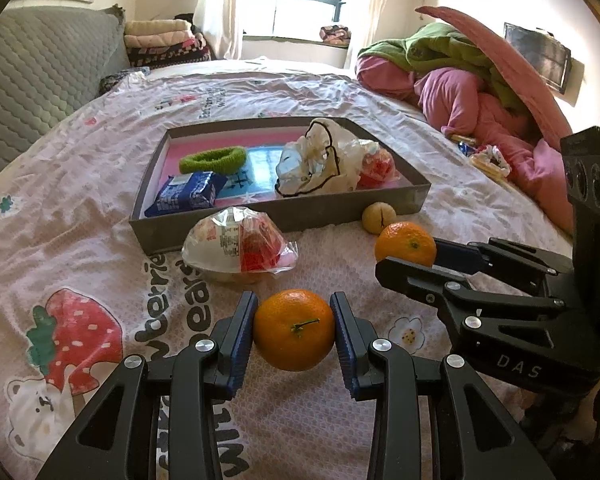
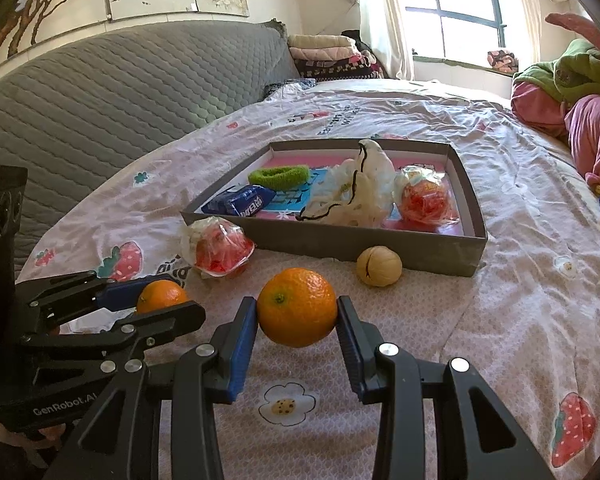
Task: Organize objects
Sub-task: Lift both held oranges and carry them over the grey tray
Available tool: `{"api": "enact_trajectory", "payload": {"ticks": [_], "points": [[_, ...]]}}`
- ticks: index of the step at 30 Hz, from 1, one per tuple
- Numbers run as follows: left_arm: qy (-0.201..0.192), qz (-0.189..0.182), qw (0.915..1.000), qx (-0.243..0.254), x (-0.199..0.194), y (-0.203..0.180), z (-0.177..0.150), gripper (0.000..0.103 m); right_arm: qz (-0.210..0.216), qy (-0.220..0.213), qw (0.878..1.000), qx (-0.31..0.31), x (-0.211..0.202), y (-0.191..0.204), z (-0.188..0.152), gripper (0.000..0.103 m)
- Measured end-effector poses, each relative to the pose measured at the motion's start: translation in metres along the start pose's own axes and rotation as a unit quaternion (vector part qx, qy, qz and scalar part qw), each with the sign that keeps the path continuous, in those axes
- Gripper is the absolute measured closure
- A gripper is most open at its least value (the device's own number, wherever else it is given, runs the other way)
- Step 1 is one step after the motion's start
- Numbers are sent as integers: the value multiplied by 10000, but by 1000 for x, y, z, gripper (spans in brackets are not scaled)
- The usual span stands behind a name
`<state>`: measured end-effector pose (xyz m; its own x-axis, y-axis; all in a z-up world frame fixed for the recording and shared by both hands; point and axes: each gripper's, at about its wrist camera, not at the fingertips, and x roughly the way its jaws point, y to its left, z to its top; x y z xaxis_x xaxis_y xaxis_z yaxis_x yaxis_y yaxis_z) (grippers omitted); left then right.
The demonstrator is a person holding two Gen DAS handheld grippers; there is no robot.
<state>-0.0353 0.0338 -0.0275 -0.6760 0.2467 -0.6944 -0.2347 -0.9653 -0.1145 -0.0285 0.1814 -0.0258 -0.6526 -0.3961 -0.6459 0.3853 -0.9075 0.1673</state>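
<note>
Each gripper is clamped on an orange. The left gripper (image 1: 294,330) has its blue pads pressed against the two sides of the left orange (image 1: 294,330), stem facing the camera. The right gripper (image 2: 297,307) squeezes the right orange (image 2: 297,307) the same way, just to the right of the other. Both fruits sit above the bedsheet (image 2: 520,320), on the near side of the grey tray (image 2: 372,246).

An orange is probably light, round and firm, with a skin that gives a little. A grip across its widest part, as here, looks sound; off centre it could roll out, and a hard squeeze could bruise it.

A walnut (image 2: 379,266) and a wrapped snack (image 2: 218,248) lie outside the tray's near wall.
</note>
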Motion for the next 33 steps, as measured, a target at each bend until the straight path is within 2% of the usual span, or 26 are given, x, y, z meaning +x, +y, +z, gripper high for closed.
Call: {"api": "enact_trajectory", "payload": {"ticks": [33], "points": [[-269,200,9991,-272,-16,13,8,65,-55,-388,9991,-168,-25,10,6,63]]}}
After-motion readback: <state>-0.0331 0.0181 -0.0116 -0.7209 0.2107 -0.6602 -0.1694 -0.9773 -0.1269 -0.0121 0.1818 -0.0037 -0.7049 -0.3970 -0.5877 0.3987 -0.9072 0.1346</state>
